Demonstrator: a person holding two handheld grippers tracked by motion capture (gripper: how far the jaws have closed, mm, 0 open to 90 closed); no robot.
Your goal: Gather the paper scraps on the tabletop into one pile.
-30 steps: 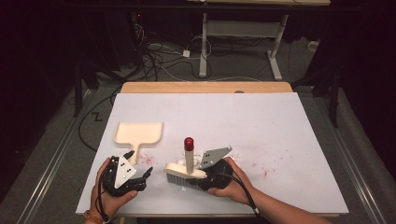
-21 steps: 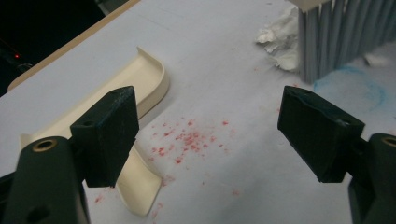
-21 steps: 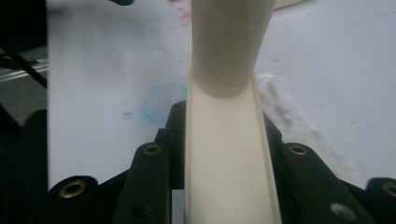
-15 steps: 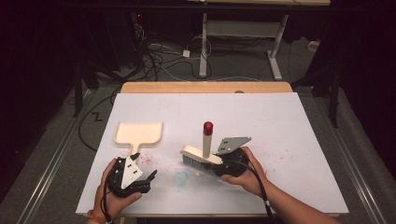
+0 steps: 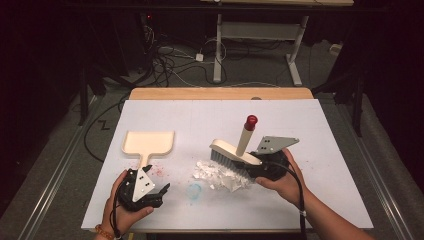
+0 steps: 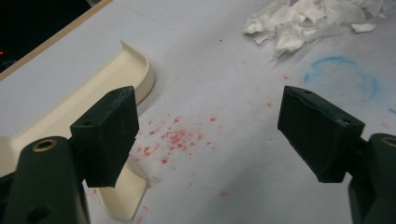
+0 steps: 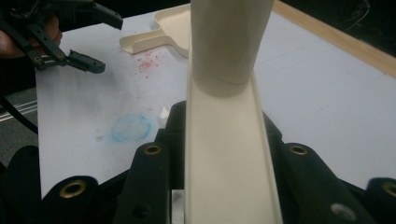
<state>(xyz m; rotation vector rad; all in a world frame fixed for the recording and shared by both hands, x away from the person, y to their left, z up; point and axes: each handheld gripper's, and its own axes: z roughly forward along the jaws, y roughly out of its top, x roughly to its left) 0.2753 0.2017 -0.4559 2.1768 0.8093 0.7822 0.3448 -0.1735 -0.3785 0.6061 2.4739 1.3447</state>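
Note:
A cream brush (image 5: 234, 150) with a red-tipped handle (image 5: 251, 120) hangs tilted over the white board, and my right gripper (image 5: 251, 165) is shut on its back. In the right gripper view the brush back (image 7: 224, 140) runs up between the jaws. A pile of white paper scraps (image 5: 220, 176) lies just under and left of the bristles. Farther left lies a cream dustpan (image 5: 149, 142), handle toward me. My left gripper (image 5: 156, 180) stands open just past the handle's end; in its own view the gripper (image 6: 208, 135) has the dustpan (image 6: 107, 88) beside one jaw and the scraps (image 6: 308, 18) ahead.
Red specks (image 6: 173, 137) and a blue ring mark (image 5: 194, 190) stain the white board (image 5: 310, 125) between the grippers. A wooden strip (image 5: 220, 93) edges the far side. Beyond it, cables and a table frame (image 5: 260, 35) stand on the dark floor.
My right gripper has carried the brush to the right and upward, away from the left gripper. The pile of paper scraps now shows where the brush was. The left gripper has barely moved.

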